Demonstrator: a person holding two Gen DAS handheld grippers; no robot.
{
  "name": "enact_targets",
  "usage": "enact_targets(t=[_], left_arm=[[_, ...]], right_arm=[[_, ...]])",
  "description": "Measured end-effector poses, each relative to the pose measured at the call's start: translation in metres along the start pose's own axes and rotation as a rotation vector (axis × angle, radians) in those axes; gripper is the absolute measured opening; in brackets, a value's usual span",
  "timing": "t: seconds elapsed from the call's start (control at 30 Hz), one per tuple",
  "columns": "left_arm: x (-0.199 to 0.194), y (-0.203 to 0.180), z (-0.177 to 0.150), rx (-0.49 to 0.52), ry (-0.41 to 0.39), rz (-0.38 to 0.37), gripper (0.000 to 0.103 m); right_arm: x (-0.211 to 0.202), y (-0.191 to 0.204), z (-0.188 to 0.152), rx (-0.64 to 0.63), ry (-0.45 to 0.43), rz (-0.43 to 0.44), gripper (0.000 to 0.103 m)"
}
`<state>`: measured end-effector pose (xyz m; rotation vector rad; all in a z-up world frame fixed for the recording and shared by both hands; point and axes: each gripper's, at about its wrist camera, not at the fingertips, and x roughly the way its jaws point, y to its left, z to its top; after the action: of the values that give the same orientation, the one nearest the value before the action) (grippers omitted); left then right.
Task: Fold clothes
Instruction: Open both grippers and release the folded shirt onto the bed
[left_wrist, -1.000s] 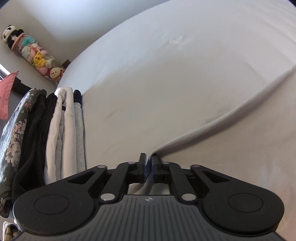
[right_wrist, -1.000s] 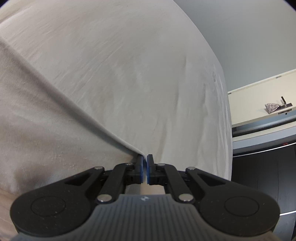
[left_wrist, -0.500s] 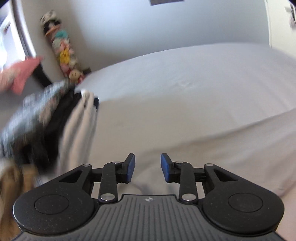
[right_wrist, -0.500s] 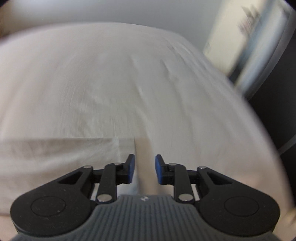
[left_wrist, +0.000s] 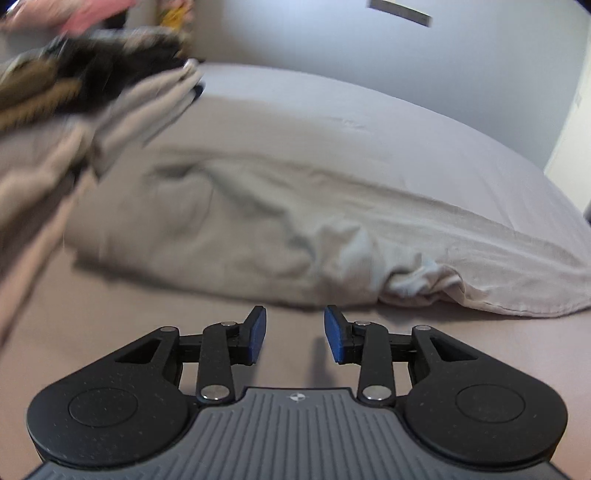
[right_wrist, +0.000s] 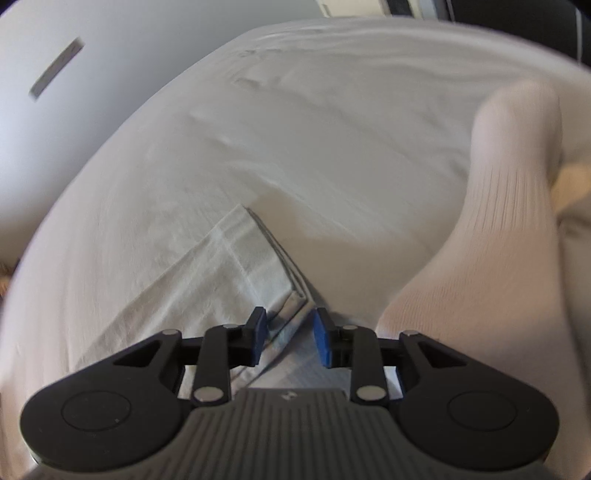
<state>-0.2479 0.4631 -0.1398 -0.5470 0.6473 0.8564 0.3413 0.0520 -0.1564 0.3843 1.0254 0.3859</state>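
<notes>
Both jaws opening: left gripper (left_wrist: 294, 334) empty, near garment (left_wrist: 258, 229); right gripper (right_wrist: 289, 335) astride hem corner (right_wrist: 258, 258), unpinched; better to release fully, then smooth flat

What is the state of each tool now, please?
Left tool: jaws opening, nothing between them.
Right tool: jaws opening, pale garment below the gap, not gripped.
</notes>
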Motion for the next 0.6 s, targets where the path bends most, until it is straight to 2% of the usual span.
enact_targets(t=[0.07, 0.1, 0.13, 0.23, 0.33, 0.4, 0.53, 0.6], left_arm=[[-0.003, 0.002, 0.0, -0.048, -0.004, -0.017, 0.041], [-0.003, 0.002, 0.0, -0.063, -0.011, -0.032, 0.042], [-0.004, 0.002, 0.001, -0.077, -0.018, -0.046, 0.045], [-0.007, -0.002, 0.001, -0.098, -0.031, -0.085, 0.045], [-0.01, -0.015, -0.002, -0.069, -0.03, -0.117, 0.045], [-0.01, -0.03, -0.004, -0.004, -0.024, -0.115, 0.045], [-0.003, -0.07, -0.009, 0.176, -0.025, -0.048, 0.045], [0.005, -0.085, -0.009, 0.211, -0.029, -0.035, 0.045]], right_arm=[[0.002, -0.008, 0.001, 0.058, -0.008, 0.042, 0.032], [0.003, -0.011, 0.001, 0.071, -0.013, 0.06, 0.021], [0.003, -0.013, 0.002, 0.069, -0.02, 0.075, 0.016], [-0.009, -0.001, 0.002, -0.02, -0.096, 0.039, 0.012], [-0.017, 0.011, -0.001, -0.108, -0.158, 0.0, 0.011], [-0.014, 0.017, -0.005, -0.153, -0.16, -0.028, 0.011], [-0.008, 0.019, -0.01, -0.194, -0.152, -0.047, 0.011], [-0.006, 0.018, -0.011, -0.2, -0.152, -0.045, 0.012]])
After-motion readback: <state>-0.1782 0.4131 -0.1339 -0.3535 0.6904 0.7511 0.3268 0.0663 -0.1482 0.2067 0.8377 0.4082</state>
